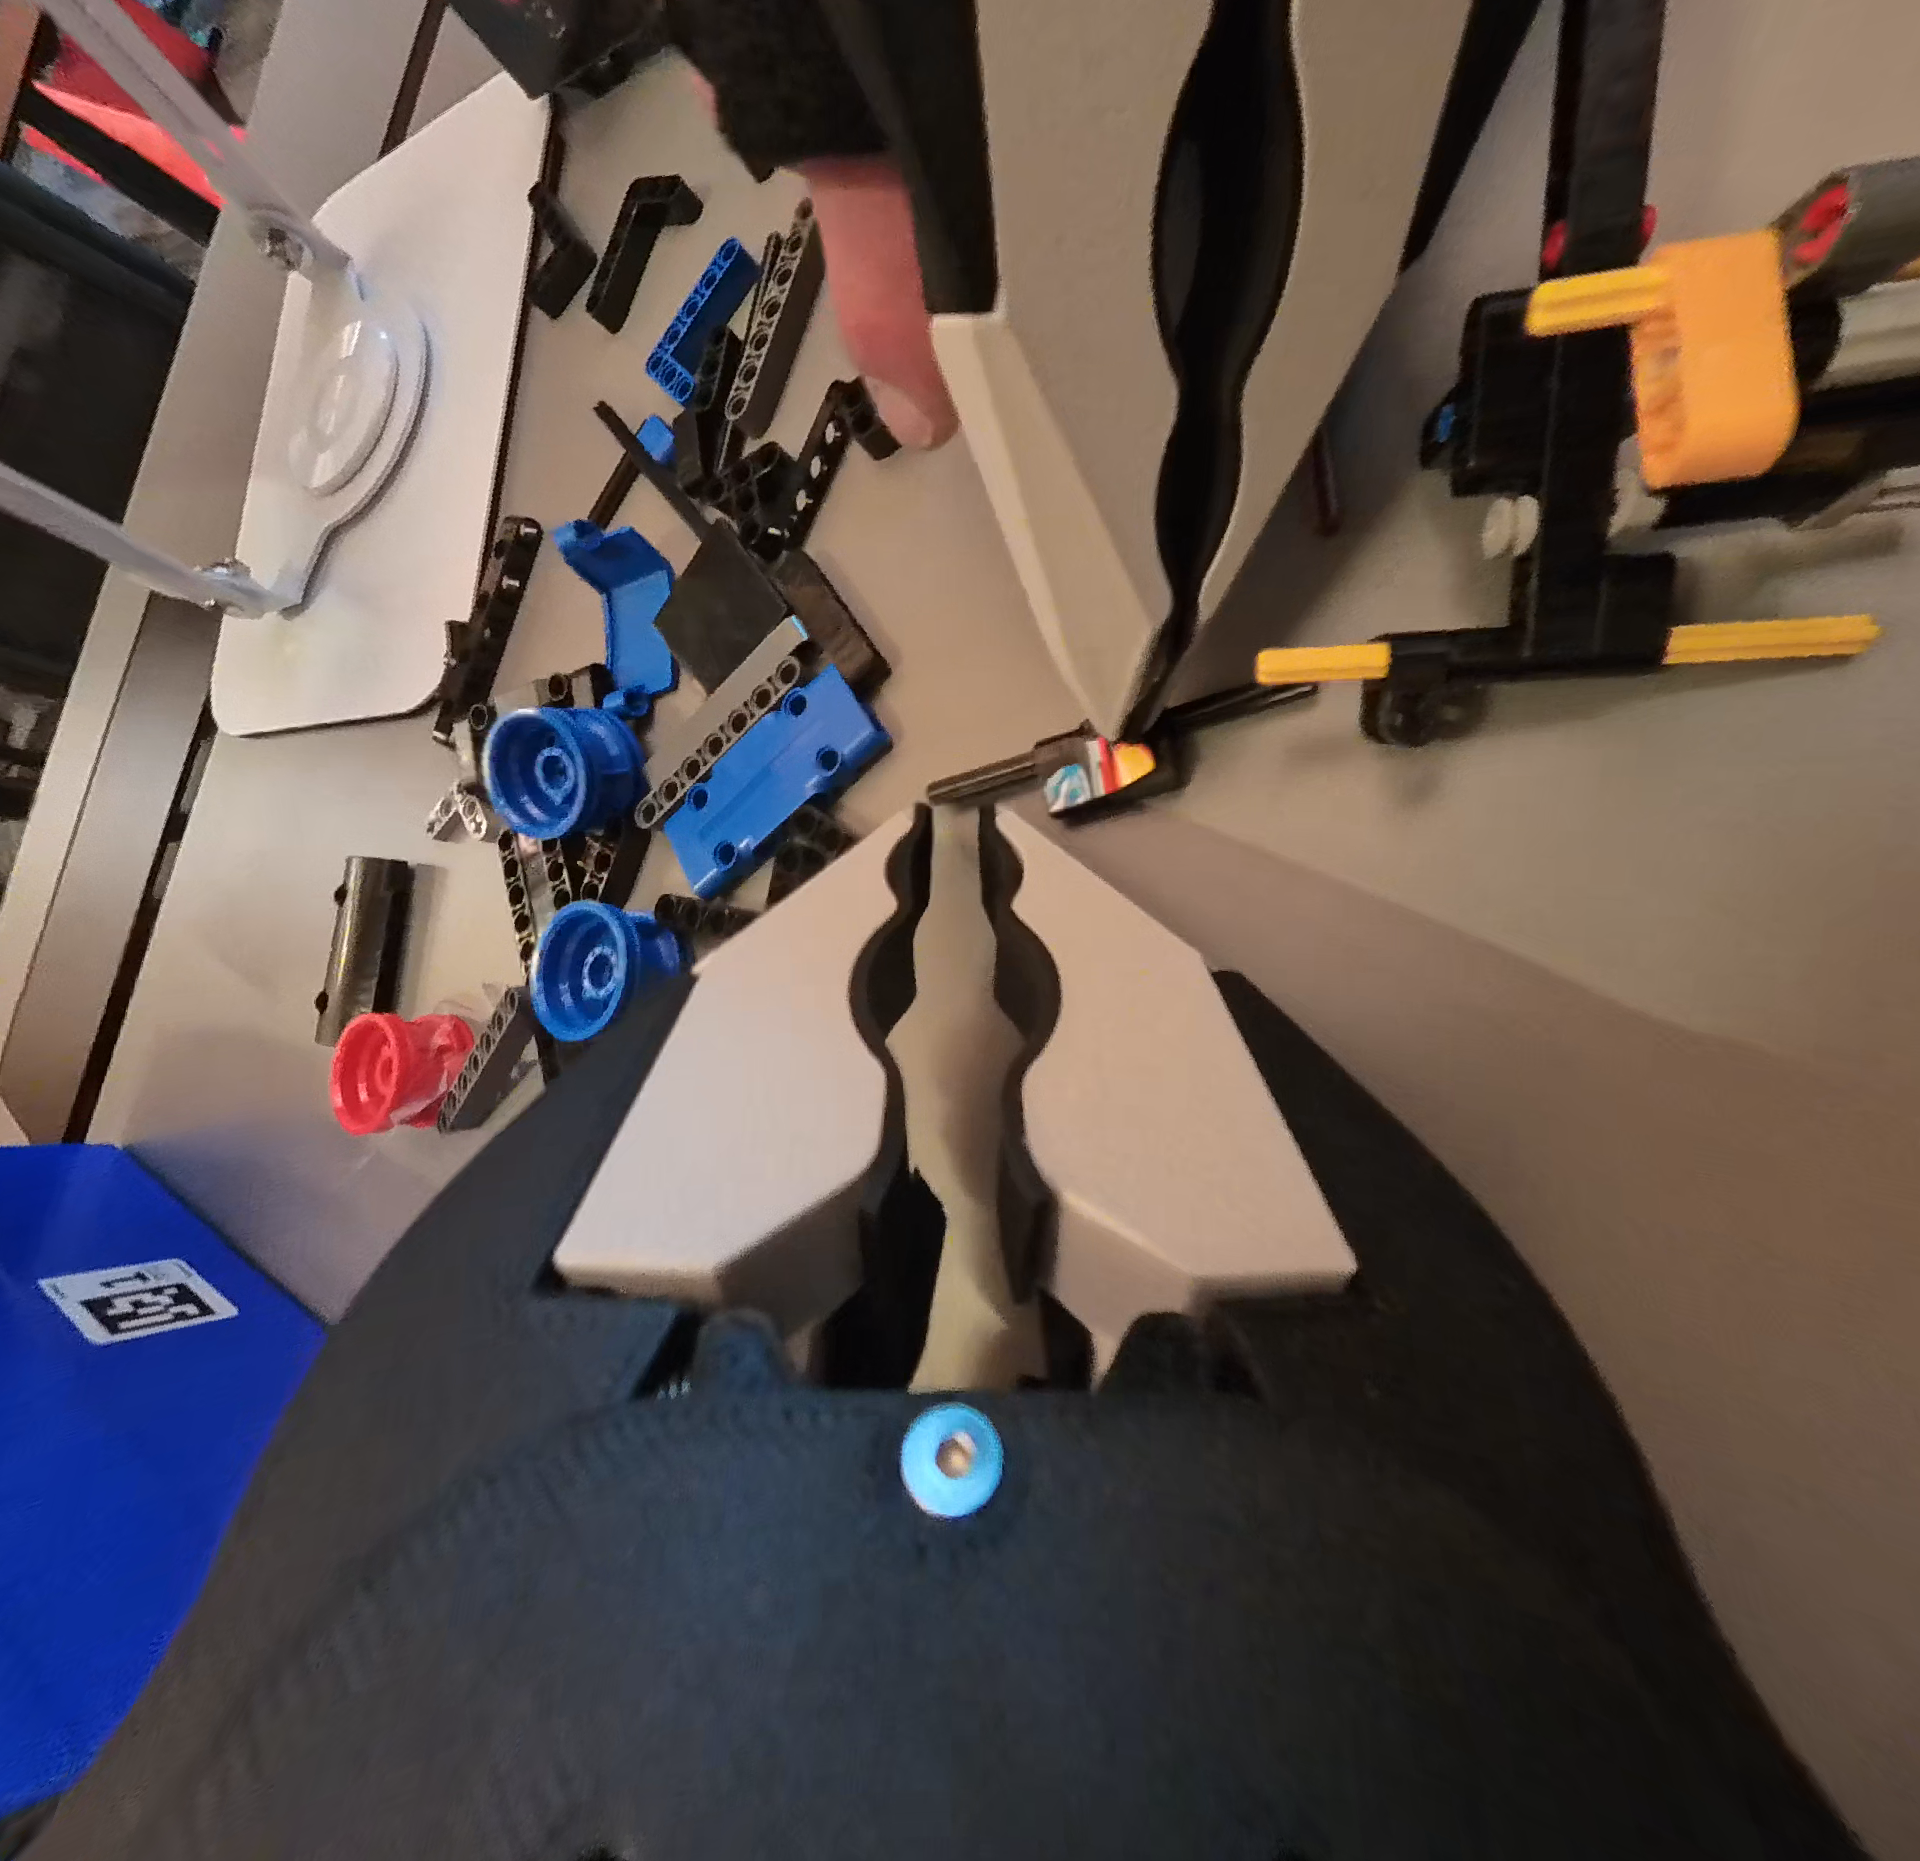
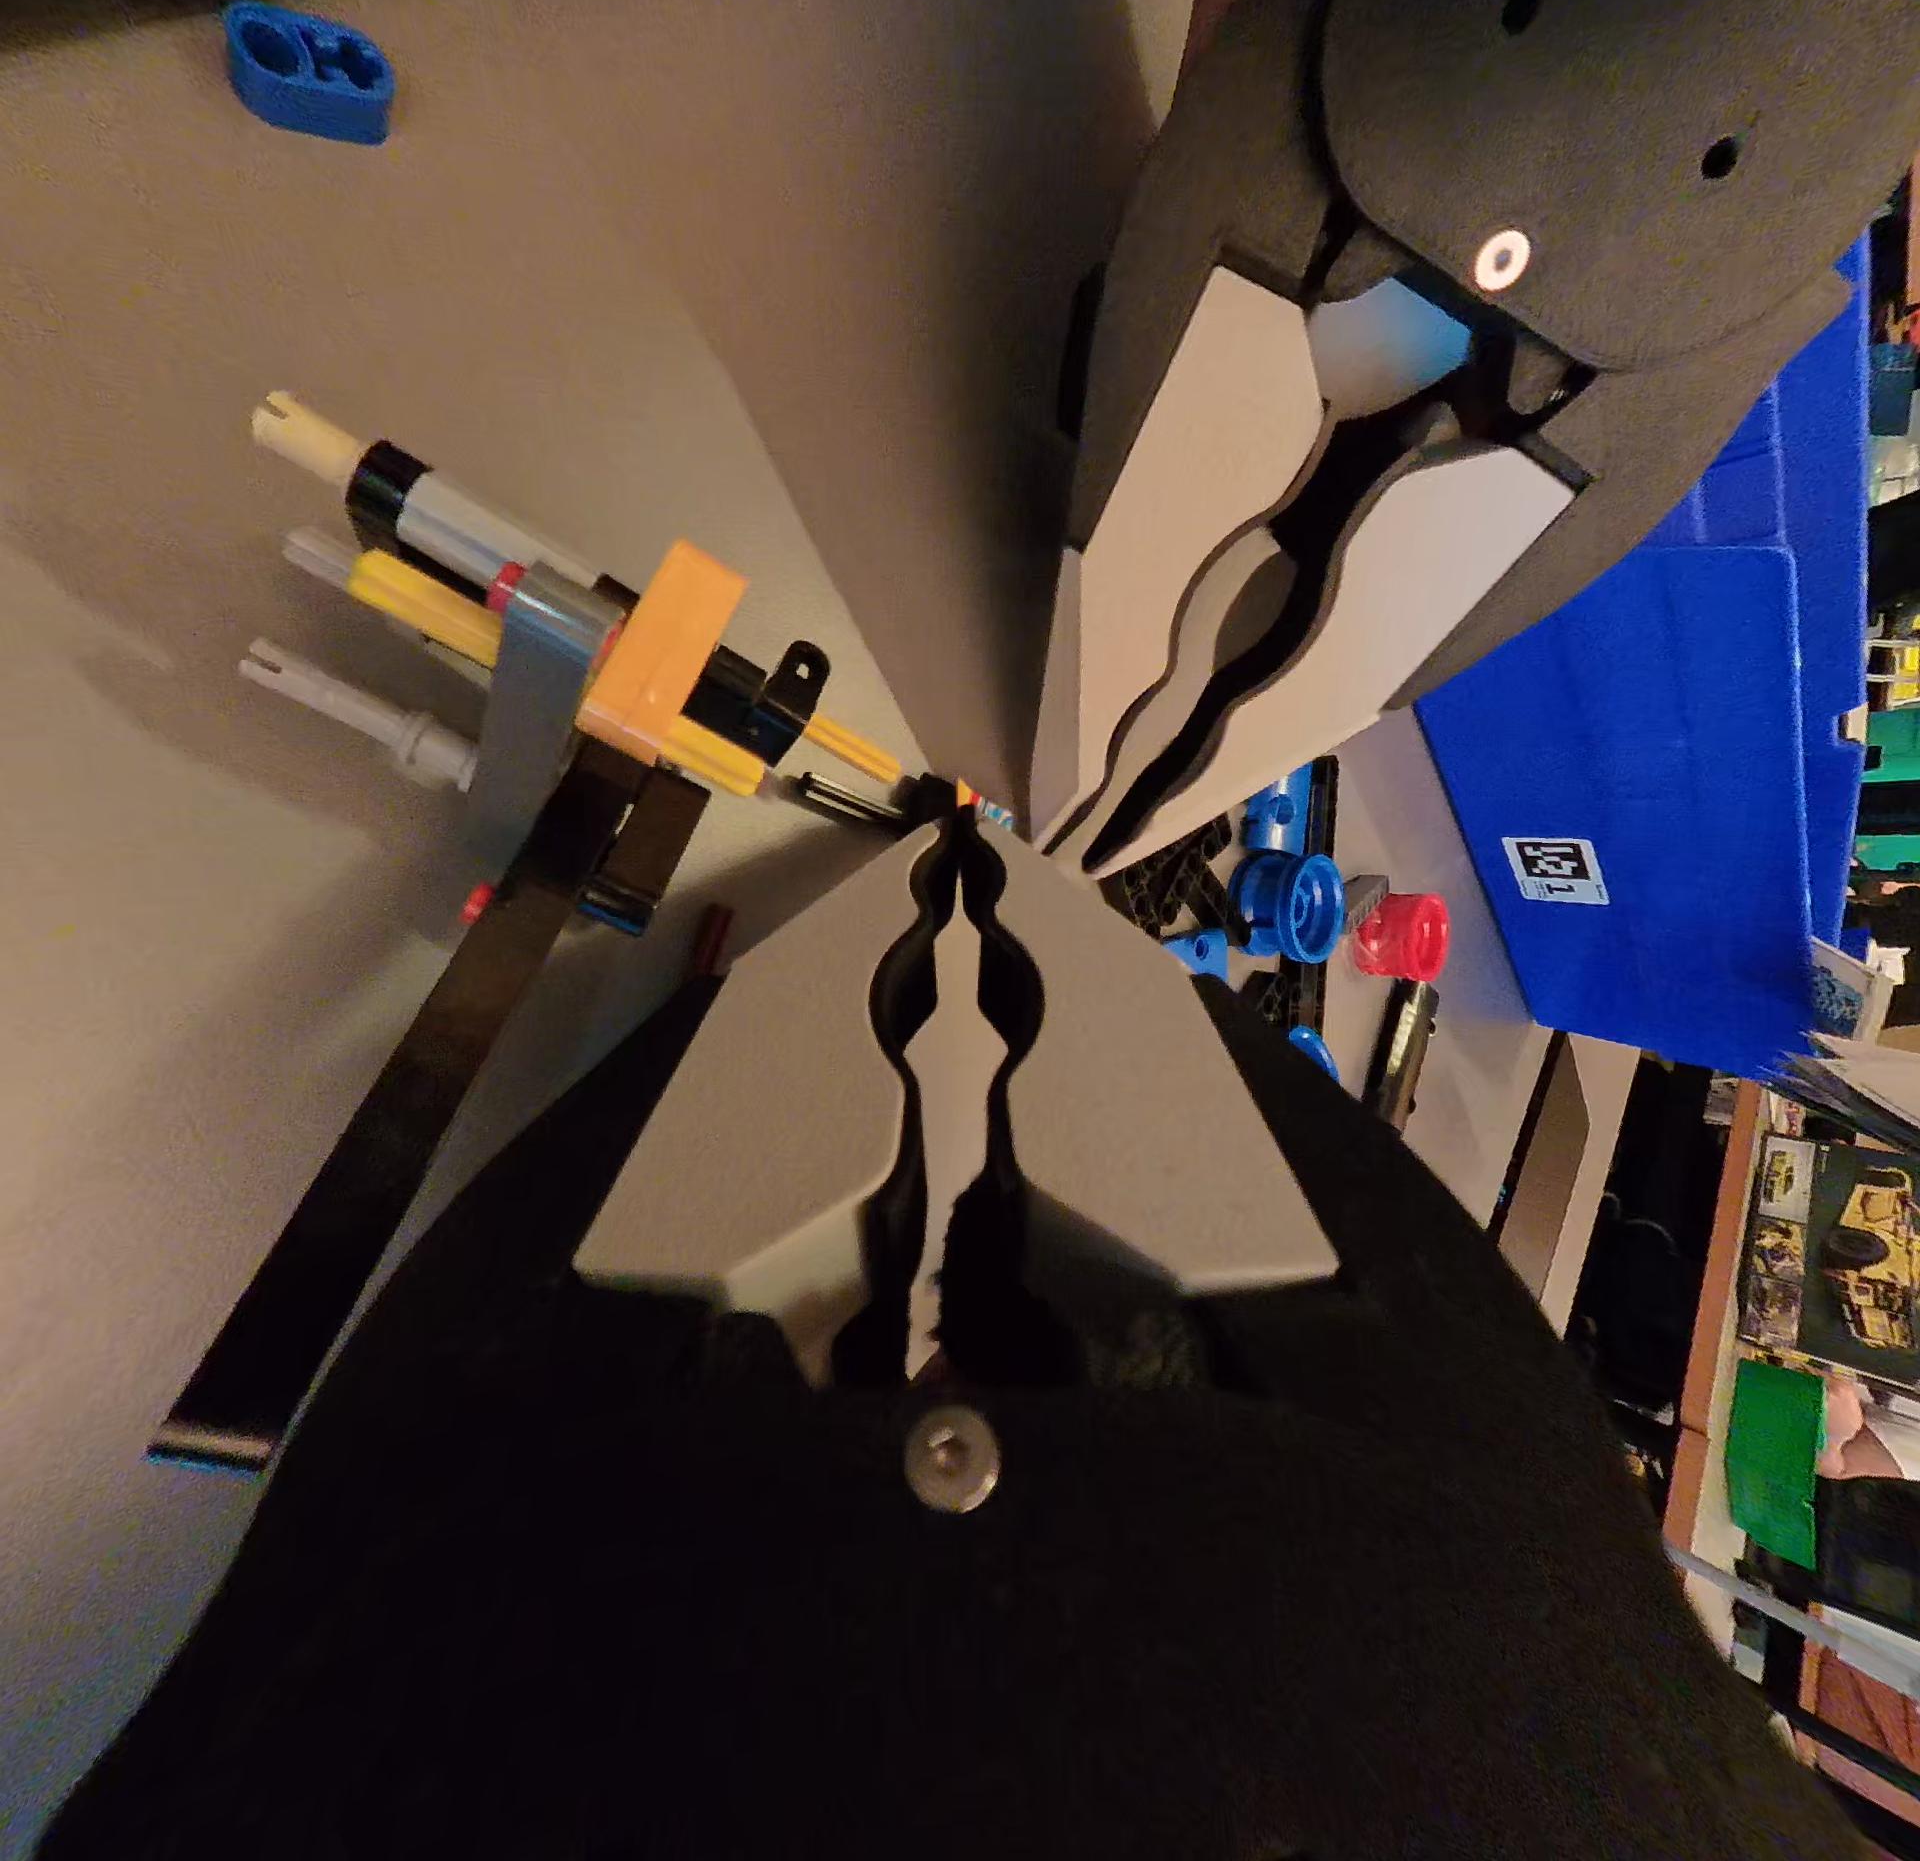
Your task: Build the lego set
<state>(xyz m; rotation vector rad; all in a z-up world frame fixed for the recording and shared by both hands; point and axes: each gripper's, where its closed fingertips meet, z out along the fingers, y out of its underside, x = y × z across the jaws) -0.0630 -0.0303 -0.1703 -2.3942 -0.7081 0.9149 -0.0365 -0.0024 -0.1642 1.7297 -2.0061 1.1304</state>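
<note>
Two grippers met mid-desk | right gripper [image 2: 954,824] pinched small black part [image 1: 1117,762] | left gripper [image 1: 951,819] slightly spread, empty | chassis [image 1: 1590,481] half-built | loose pile [image 1: 675,689] unused at desk edge

The left gripper [image 1: 951,824] has a matt black body with a grainy, layered printed-plastic look, and smooth pale grey plastic fingers [image 1: 769,1105] edged with black wavy pads. The right gripper [image 2: 956,835] looks the same, with a dull metal screw [image 2: 951,1458] at its middle; the left one carries a light blue plastic washer [image 1: 951,1460]. The Lego pieces are hard glossy plastic: blue wheel hubs [image 1: 561,772], a red hub [image 1: 387,1071], black beams [image 1: 769,325], yellow axles [image 1: 1766,635] and an orange block [image 1: 1714,357]. The tabletop [image 1: 1455,1084] is smooth, matt grey. The blue bin [image 2: 1662,772] is smooth plastic with a paper sticker [image 2: 1555,869]. The sleeve [image 1: 779,55] is fuzzy black cloth.
</note>
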